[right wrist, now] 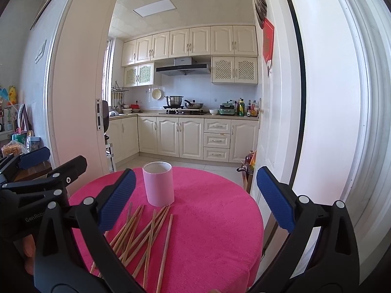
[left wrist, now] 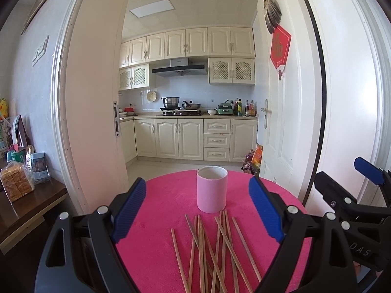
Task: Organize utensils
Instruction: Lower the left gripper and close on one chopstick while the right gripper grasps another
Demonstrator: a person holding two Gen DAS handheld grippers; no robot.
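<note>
The left tool [left wrist: 197, 213] hangs above the pink tabletop [left wrist: 166, 195] with its blue-padded fingers spread wide apart, gripping nothing. Between and below its fingers lies a loose heap of wooden chopsticks [left wrist: 212, 251], with an upright pink cup [left wrist: 212, 189] just beyond them. The right tool [right wrist: 196, 197], beside it, is equally wide apart and empty; the chopsticks [right wrist: 144, 234] lie toward its left finger.

Bright, even daylight, sharp centres, heavy fisheye bending and dark vignetting at the edges.
</note>
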